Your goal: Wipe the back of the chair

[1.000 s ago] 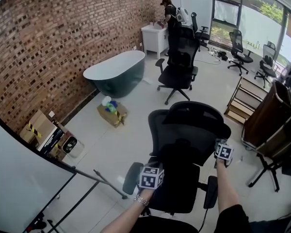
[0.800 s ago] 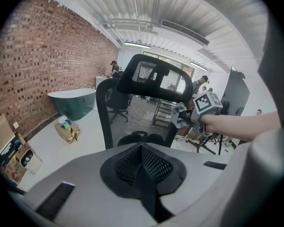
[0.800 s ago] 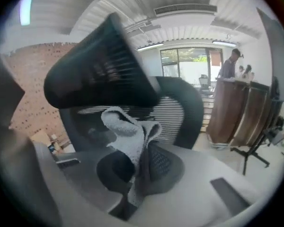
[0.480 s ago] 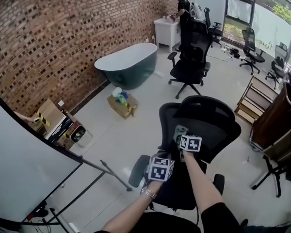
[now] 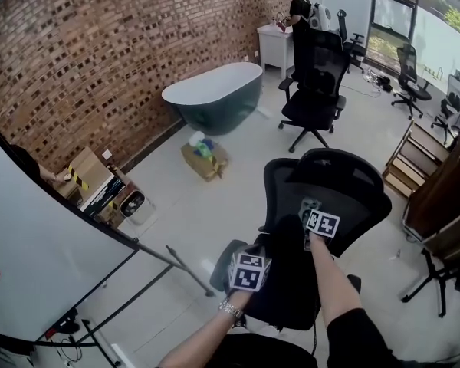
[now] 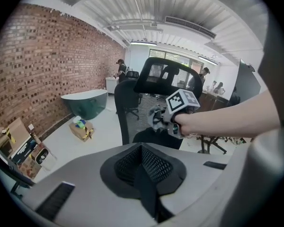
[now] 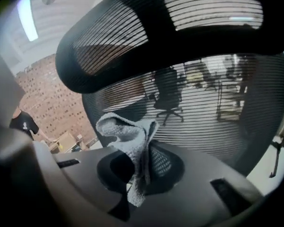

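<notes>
Left gripper (image 6: 143,174), right gripper (image 7: 138,174): jaws closed.

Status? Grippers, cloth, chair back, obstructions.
Right gripper shut on grey cloth, up at the mesh chair back; contact unclear. Left gripper shut, empty, lower and apart. Nothing between cloth and mesh.

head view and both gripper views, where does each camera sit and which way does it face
Head view: on the person's head, steeply down onto the chair; both forearms show.
Left gripper view: on the left hand-held gripper, jaws together, facing the chair back; the right hand shows.
Right gripper view: on the right hand-held gripper, shut on the cloth, close to the mesh back.
Shared: head and left gripper views both show the bathtub.
</notes>
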`<control>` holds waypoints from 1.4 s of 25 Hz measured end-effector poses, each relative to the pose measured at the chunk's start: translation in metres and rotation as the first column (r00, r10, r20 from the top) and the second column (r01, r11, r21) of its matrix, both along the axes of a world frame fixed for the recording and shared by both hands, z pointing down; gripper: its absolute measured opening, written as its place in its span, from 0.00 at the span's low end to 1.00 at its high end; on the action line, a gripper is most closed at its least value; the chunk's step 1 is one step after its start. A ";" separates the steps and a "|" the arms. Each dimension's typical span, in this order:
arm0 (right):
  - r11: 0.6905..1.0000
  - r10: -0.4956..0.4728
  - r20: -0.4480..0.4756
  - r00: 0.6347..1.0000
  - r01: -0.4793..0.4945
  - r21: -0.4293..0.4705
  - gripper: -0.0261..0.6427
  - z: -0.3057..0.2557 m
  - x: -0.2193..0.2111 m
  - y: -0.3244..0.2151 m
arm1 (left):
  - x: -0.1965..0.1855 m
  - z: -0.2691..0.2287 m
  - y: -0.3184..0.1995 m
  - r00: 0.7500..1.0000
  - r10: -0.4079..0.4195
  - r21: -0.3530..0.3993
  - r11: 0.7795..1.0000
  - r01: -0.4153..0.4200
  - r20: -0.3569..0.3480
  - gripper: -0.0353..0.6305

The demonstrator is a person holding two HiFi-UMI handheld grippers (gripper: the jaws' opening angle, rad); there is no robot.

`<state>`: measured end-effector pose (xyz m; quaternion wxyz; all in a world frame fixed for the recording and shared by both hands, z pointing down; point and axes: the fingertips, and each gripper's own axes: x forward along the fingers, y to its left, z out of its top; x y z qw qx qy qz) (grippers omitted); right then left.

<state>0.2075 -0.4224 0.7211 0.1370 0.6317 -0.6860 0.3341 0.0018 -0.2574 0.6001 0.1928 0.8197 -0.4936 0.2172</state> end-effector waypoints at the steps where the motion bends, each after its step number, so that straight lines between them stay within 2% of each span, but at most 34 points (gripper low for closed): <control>1: 1.000 0.028 -0.023 0.999 -0.028 0.001 0.06 -0.001 0.023 0.005 | -0.001 0.002 -0.001 1.000 -0.002 -0.006 1.000 0.002 -0.007 0.06; 6: 0.976 0.209 -0.115 0.971 -0.215 -0.042 0.06 0.003 0.155 0.058 | 0.012 -0.001 -0.003 0.999 0.024 0.000 1.000 -0.024 -0.038 0.06; 9: 0.954 0.277 -0.181 0.944 -0.292 -0.064 0.06 0.009 0.234 0.103 | 0.022 -0.007 -0.002 0.998 0.054 0.018 0.998 -0.053 -0.031 0.06; 12: 0.953 0.299 -0.118 0.947 -0.303 -0.014 0.06 0.001 0.259 0.123 | 0.029 -0.009 -0.003 0.998 0.059 0.016 0.998 -0.058 -0.029 0.06; 15: 0.973 0.227 -0.096 0.969 -0.229 -0.005 0.06 0.010 0.217 0.121 | 0.040 -0.010 0.001 0.996 0.084 0.026 0.996 -0.084 -0.011 0.06; 18: 0.997 0.056 -0.039 0.998 -0.054 0.047 0.06 0.011 0.111 0.094 | 0.048 -0.010 0.008 0.995 0.105 0.036 0.994 -0.104 0.000 0.06; 21: 0.995 -0.080 0.036 0.996 0.078 0.058 0.06 0.021 0.008 0.060 | 0.043 -0.008 0.011 0.996 0.090 0.029 0.996 -0.090 -0.008 0.06; 23: 0.991 -0.130 0.065 0.989 0.129 0.027 0.06 0.033 -0.042 0.040 | 0.036 -0.006 0.014 0.997 0.079 0.027 0.997 -0.079 0.004 0.06; 25: 0.984 -0.175 0.048 0.983 0.176 0.004 0.06 0.041 -0.078 0.022 | 0.025 -0.006 0.018 0.997 0.071 0.029 0.997 -0.072 0.027 0.06; 27: 0.978 -0.203 0.026 0.979 0.204 -0.042 0.06 0.056 -0.094 0.012 | 0.012 -0.006 0.021 0.997 0.054 0.034 0.998 -0.055 0.047 0.06; 30: 0.983 -0.172 0.003 0.985 0.172 -0.065 0.06 0.062 -0.079 -0.002 | -0.008 0.000 0.023 0.999 0.006 0.018 1.000 -0.007 0.053 0.06; 32: 0.987 -0.131 0.001 0.991 0.130 -0.092 0.06 0.065 -0.056 -0.004 | -0.021 0.003 0.021 0.998 -0.022 0.012 1.000 0.021 0.057 0.06; 35: 0.991 -0.007 -0.024 1.000 0.004 -0.136 0.06 0.073 0.006 0.009 | -0.033 0.004 0.012 0.997 -0.046 0.020 0.999 0.045 0.056 0.06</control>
